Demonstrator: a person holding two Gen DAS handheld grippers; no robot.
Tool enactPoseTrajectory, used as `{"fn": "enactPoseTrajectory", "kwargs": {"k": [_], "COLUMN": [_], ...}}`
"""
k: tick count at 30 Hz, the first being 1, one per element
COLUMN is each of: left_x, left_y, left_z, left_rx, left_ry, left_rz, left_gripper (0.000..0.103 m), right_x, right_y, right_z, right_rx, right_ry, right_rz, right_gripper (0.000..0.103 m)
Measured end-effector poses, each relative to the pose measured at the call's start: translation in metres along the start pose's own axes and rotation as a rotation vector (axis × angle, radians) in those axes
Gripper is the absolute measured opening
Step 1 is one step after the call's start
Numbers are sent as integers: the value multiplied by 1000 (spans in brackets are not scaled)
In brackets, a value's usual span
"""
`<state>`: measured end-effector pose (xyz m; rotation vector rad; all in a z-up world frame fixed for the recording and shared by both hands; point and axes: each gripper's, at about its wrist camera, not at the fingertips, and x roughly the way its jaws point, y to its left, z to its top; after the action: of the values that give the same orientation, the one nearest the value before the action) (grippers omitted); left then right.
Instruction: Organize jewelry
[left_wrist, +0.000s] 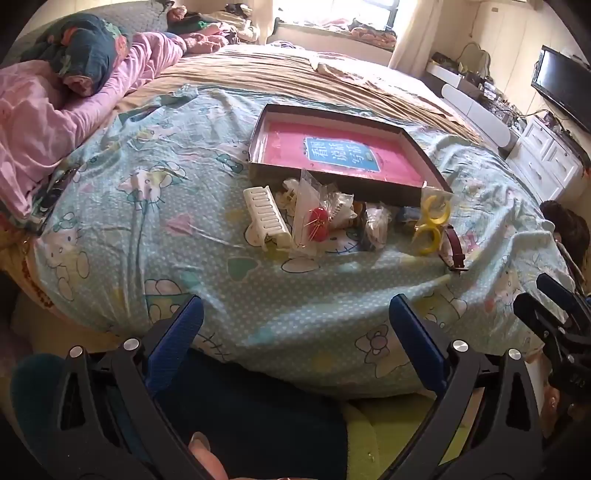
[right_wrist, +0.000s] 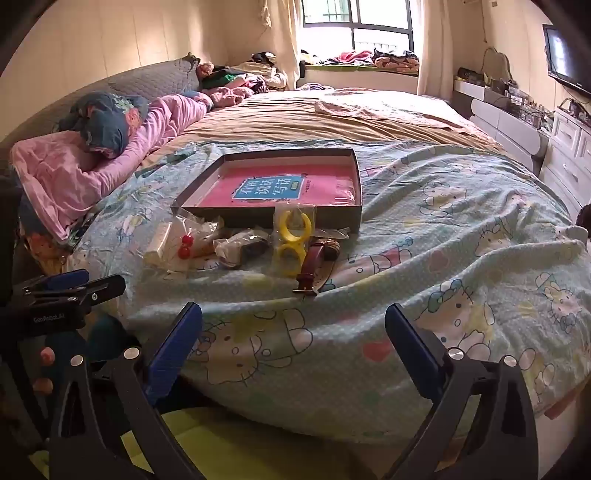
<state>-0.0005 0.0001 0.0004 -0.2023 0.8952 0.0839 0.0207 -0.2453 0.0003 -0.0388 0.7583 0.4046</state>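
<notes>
On the bed (left_wrist: 258, 295), a small pile of jewelry lies against the near wall of a shallow box (left_wrist: 402, 192): a white comb clip (left_wrist: 267, 218), red beads in a clear bag (left_wrist: 318, 223), yellow rings (right_wrist: 290, 236) and a brown strap (right_wrist: 314, 269). Both the left tongs (left_wrist: 295, 339) and right tongs (right_wrist: 293, 339) gape wide, empty, well short of the pile.

Pink quilt (right_wrist: 92, 177) beside grey headboard (right_wrist: 155, 79), wall television (left_wrist: 561, 86), white drawers (left_wrist: 546, 162), clothes-strewn window ledge (right_wrist: 362, 64).
</notes>
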Motion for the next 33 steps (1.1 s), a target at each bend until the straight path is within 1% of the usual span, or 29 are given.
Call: {"fn": "enactPoseTrajectory", "kwargs": {"k": [4, 5, 6, 8, 11, 13, 18, 33], "left_x": [0, 0, 1, -2, -2, -3, -10, -12], "left_y": [-1, -2, -2, -1, -2, -3, -1, -1], "left_z": [-1, 0, 0, 2, 3, 4, 4, 4], "left_rx": [10, 13, 16, 3, 3, 5, 2, 5], "left_ry": [3, 4, 7, -4, -8, -11, -25, -32], "left_rz": [4, 5, 7, 8, 7, 10, 1, 3], "left_gripper": [94, 94, 94, 94, 94, 94, 94, 94], "right_x": [4, 1, -2, -2, -3, -3, -4, -4], "right_y": [-5, 0, 4, 10, 15, 8, 8, 10], "right_z": [2, 5, 2, -1, 2, 1, 2, 2], "right_rx": [-12, -27, -40, -54, -49, -37, -38, -41], "right_ry": [15, 11, -7, -11, -4, -7, -7, -9], "right_rz": [1, -2, -12, -15, -9, 4, 6, 8], "right_gripper": [99, 99, 99, 99, 99, 99, 99, 99]}}
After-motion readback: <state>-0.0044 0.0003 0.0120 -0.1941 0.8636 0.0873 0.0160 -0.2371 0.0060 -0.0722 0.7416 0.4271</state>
